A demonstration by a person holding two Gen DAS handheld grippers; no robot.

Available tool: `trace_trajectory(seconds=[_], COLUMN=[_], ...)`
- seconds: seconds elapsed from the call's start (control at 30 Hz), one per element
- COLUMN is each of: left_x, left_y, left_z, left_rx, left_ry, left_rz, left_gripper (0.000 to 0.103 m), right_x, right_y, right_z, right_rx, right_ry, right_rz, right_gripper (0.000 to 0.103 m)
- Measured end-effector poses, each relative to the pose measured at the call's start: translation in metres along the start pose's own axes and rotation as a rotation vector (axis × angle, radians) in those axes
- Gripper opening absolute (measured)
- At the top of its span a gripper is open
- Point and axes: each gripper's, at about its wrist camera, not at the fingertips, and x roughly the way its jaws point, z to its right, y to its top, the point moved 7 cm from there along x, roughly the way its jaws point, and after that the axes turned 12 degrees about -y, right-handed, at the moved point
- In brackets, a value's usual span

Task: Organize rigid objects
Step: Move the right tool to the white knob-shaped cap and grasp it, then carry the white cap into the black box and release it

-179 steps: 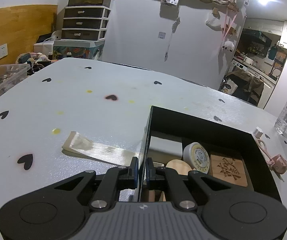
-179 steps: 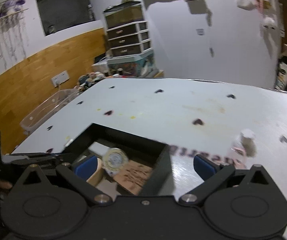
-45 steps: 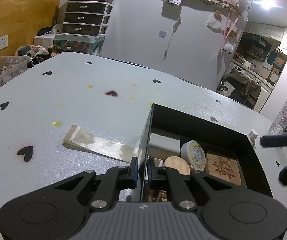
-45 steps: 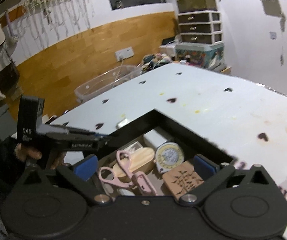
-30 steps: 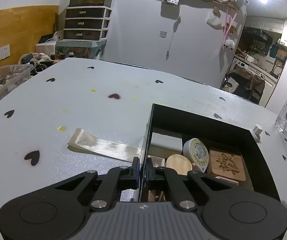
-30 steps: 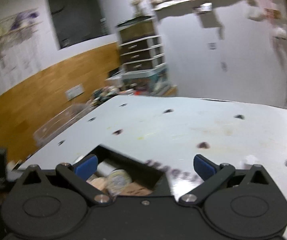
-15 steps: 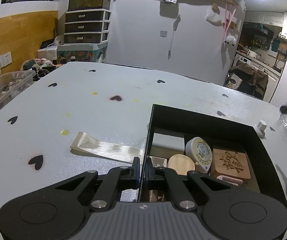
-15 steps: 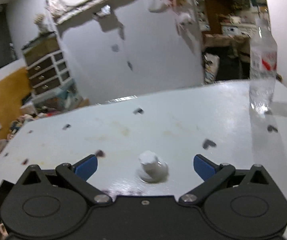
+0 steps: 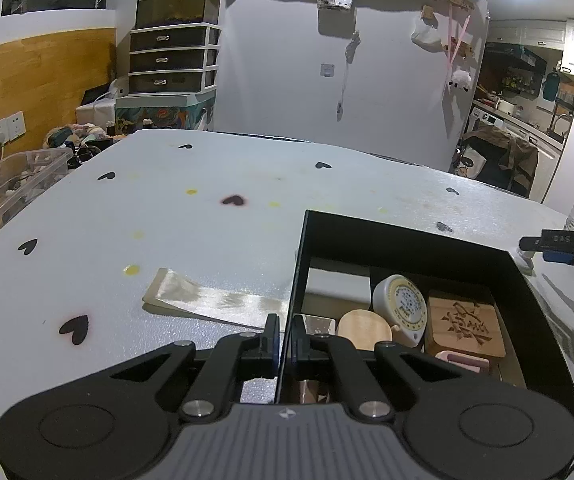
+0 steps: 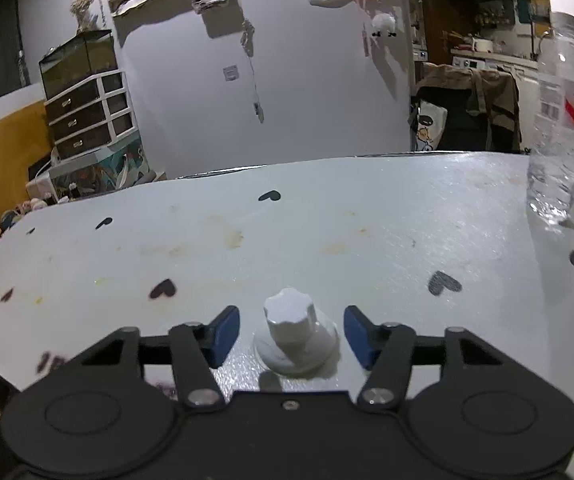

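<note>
While my left tool (image 9: 283,336) stays clamped shut on the near wall of the black box (image 9: 483,248), my right tool (image 10: 291,334) straddles the white knob (image 10: 293,330) standing on the tabletop (image 10: 327,232) just beside the box. Its jaws have just been closing, yet the blue pads (image 10: 223,334) stand clear of the knob on both sides, gripping nothing. I judge the risk is the flared base: closing too high on the scalloped cap could let it tip or squirt out. The water bottle (image 10: 561,120) stands well apart.
</note>
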Motion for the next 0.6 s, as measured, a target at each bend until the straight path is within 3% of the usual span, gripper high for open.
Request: trace_trajectory(seconds=[0.17, 0.23, 0.6], left_x=[0.0, 0.0002, 0.0005], left_y=[0.0, 0.0002, -0.0001], left_z=[0.0, 0.0, 0.0003], left_rx=[-0.001, -0.002, -0.007], left_ry=[0.0, -0.002, -0.007], left_rz=[0.0, 0.0, 0.0], left_gripper=[0.005, 0.005, 0.005], right_x=[0.0084, 0.0109, 0.001], right_y=[0.0005, 0.0, -0.0035], right_z=[-0.0057, -0.0045, 0.0035], right_rx=[-0.036, -0.042, -0.065], right_ry=[-0.031, -0.046, -0.069], right_rz=[0.001, 0.001, 0.007], right_gripper=[0.041, 0.03, 0.03])
